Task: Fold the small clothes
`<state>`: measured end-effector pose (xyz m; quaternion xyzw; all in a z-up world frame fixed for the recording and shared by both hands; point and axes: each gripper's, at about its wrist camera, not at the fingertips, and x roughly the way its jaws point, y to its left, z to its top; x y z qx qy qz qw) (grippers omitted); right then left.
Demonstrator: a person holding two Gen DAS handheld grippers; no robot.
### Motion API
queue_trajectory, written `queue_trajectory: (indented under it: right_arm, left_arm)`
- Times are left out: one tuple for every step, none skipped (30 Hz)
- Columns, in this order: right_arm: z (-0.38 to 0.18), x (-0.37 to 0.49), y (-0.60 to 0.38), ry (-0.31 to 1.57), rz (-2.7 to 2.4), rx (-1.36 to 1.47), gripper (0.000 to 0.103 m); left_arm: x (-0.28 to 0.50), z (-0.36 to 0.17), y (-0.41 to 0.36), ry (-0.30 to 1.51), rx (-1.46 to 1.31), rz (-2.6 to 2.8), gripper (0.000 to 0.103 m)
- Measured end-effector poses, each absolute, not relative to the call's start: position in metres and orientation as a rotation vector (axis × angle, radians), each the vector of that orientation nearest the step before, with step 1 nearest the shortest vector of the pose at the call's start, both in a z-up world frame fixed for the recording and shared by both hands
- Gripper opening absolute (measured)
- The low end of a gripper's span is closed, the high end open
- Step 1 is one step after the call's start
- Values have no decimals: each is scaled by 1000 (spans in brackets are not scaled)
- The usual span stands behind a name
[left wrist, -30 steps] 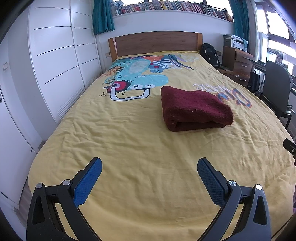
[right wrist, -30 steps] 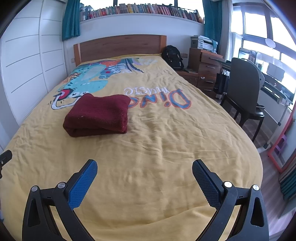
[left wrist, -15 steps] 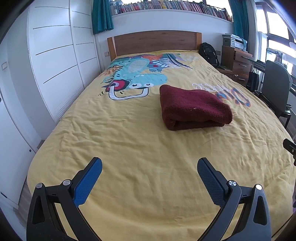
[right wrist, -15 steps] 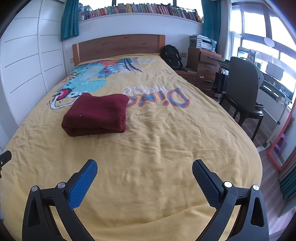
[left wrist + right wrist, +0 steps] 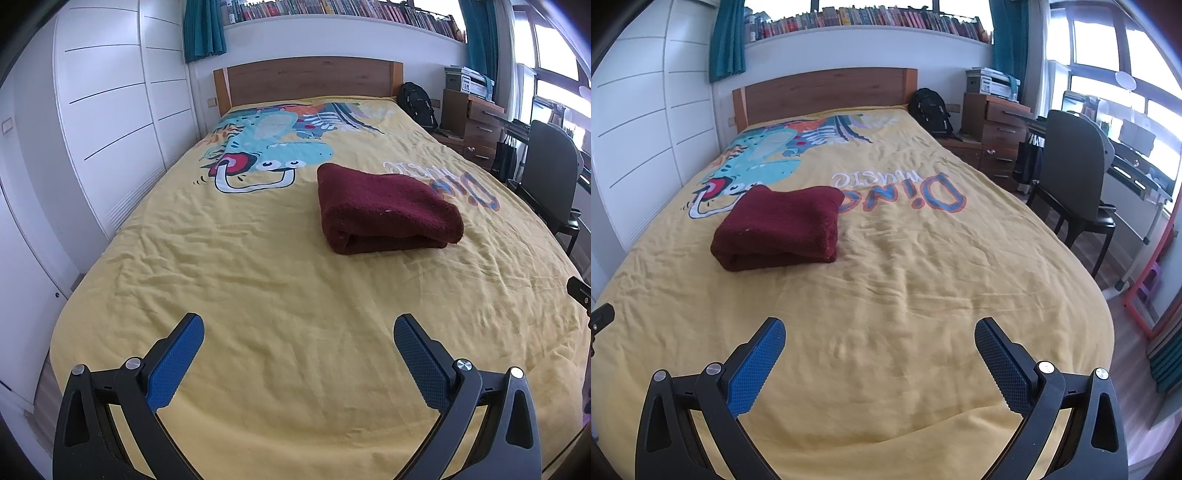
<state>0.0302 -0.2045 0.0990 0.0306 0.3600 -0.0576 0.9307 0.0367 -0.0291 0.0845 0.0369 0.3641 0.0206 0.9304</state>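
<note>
Hovering both tools, left tool (image 5: 295, 354) and right tool (image 5: 877, 352), spread apart and empty, well short of folded maroon garment (image 5: 384, 208) on bed (image 5: 258, 288); fold looks done, next likely withdrawing.

The garment (image 5: 388, 208) is dark red, thick and fuzzy cloth with a matt, rough nap. It lies folded on the bedspread (image 5: 258, 295), a thin yellow woven cloth, matt and finely creased, with flat printed colours. Behind the bedspread, the headboard (image 5: 310, 81) is smooth brown wood with visible grain. Beside the bedspread, the wardrobe (image 5: 110, 110) is smooth white with a slight sheen. The fingers (image 5: 173, 363) carry blue pads with a fine dotted texture on matt black plastic frames with shiny metal screw heads.
</note>
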Motion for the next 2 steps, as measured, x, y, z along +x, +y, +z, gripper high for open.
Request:
queue_trajectory:
  right_arm:
    - [99, 30, -205, 737, -118, 64, 102]
    - [99, 30, -205, 738, -119, 65, 102]
  left_arm:
    - [37, 84, -28, 747, 76, 41, 102]
    - [37, 84, -29, 749, 78, 41, 102]
